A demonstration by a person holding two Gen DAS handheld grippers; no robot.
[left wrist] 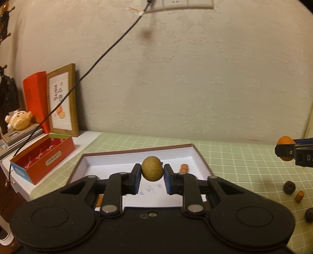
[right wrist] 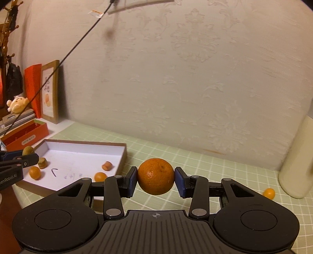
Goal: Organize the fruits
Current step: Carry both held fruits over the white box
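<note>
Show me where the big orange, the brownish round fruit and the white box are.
big orange (right wrist: 156,176), right wrist view, middle of its peel.
brownish round fruit (left wrist: 152,168), left wrist view, its centre.
white box (right wrist: 78,156), right wrist view, bare floor inside.

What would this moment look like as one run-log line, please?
left gripper: shut on tan fruit | right gripper: shut on orange | tray: partly filled

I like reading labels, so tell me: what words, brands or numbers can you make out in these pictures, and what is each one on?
"enRobot.AI", cut off at the picture's edge: on the left hand-held gripper.
"DA", cut off: on the right hand-held gripper.
Oval label on the red box: too blurred to read.
Calligraphy in the framed picture: too blurred.
Pen scribbles on the tray floor: illegible.
Tag on the black cable: too small.
</note>
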